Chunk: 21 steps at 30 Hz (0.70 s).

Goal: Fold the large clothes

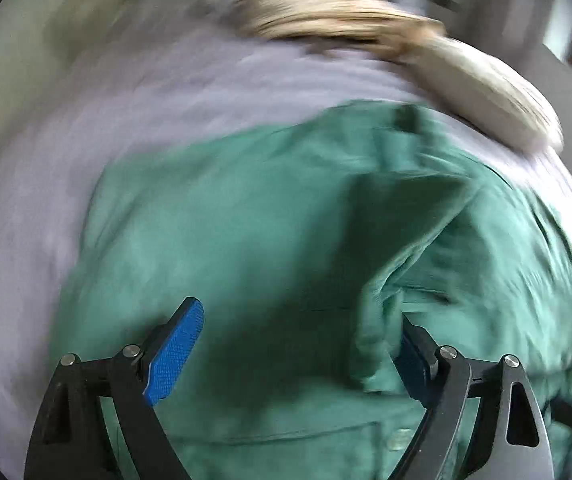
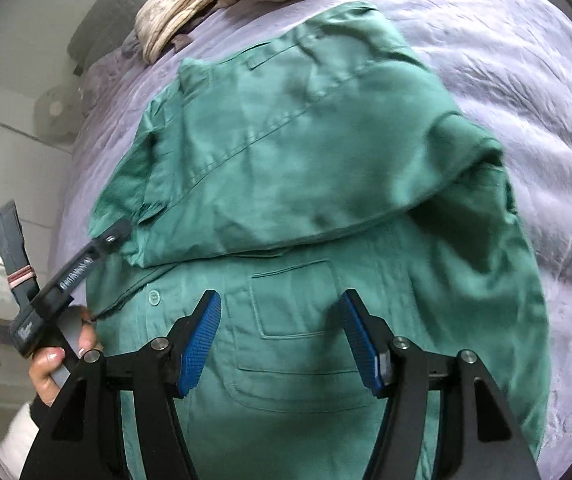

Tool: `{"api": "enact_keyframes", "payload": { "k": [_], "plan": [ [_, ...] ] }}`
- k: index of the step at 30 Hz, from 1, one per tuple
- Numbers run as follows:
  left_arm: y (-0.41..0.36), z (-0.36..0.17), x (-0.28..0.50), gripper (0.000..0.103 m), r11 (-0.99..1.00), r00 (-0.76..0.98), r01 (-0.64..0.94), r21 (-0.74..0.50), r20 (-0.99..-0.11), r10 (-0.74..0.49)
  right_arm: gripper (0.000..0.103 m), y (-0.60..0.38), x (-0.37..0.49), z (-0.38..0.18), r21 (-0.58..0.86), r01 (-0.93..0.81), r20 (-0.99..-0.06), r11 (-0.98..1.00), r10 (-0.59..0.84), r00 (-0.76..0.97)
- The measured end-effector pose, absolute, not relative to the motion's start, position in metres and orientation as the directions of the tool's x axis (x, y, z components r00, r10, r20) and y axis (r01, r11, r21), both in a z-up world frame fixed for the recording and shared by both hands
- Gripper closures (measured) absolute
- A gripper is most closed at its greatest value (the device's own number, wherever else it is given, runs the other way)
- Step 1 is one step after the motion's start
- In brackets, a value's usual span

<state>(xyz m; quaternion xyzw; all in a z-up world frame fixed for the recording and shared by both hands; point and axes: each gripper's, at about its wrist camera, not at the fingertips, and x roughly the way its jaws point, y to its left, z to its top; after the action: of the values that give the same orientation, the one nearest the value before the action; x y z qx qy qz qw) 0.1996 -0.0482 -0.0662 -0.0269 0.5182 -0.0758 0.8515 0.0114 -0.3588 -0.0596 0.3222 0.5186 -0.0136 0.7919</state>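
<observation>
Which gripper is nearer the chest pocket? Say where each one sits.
Right. The right gripper hangs open directly over the pocket. The left gripper is off to the pocket's side, at the edge of the folded shirt.

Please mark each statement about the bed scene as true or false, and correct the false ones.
1. The green shirt lies on a lilac bedspread. True.
2. The right tool is shut on the shirt. False: its blue pads stand apart above the chest pocket, with nothing pressed between them.
3. The shirt lies fully flat and unfolded. False: its upper part is folded over the lower part.
4. A cream cloth lies near the head of the bed. True.
5. The left tool is shut. False: its jaws are wide apart, though cloth bunches by one pad.
</observation>
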Motion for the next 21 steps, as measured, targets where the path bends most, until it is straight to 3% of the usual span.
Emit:
{"api": "enact_keyframes", "payload": {
  "k": [4,12,13,14,15,16,21],
  "plan": [
    [-0.009,-0.079,0.204,0.013,0.962,0.38,0.022,-0.271,-0.888,-0.259,0.037,-0.379,0.006,-0.064,0.525,0.389,-0.815,0.758,0.315,0.486],
    [-0.03,-0.073,0.212,0.013,0.953,0.346,0.102,-0.286,-0.888,-0.304,0.037,-0.434,0.004,-0.071,0.652,0.491,-0.736,0.578,0.327,0.592],
    [-0.032,-0.072,0.212,0.013,0.953,0.349,0.106,-0.283,-0.887,-0.302,0.041,-0.441,0.006,-0.073,0.666,0.503,-0.727,0.551,0.329,0.602],
    [-0.035,-0.071,0.212,0.013,0.953,0.349,0.109,-0.281,-0.887,-0.302,0.052,-0.447,0.008,-0.074,0.681,0.509,-0.716,0.527,0.331,0.614],
    [-0.037,-0.07,0.211,0.013,0.953,0.348,0.114,-0.279,-0.888,-0.302,0.094,-0.451,0.01,-0.073,0.682,0.512,-0.715,0.522,0.329,0.617],
    [-0.039,-0.071,0.21,0.013,0.955,0.347,0.119,-0.272,-0.889,-0.297,0.099,-0.455,0.01,-0.069,0.671,0.512,-0.722,0.536,0.316,0.616],
    [-0.05,-0.082,0.206,0.013,0.972,0.345,0.154,-0.176,-0.913,-0.22,0.099,-0.47,-0.006,-0.072,0.592,0.577,-0.776,0.563,0.202,0.598]
  ]
}}
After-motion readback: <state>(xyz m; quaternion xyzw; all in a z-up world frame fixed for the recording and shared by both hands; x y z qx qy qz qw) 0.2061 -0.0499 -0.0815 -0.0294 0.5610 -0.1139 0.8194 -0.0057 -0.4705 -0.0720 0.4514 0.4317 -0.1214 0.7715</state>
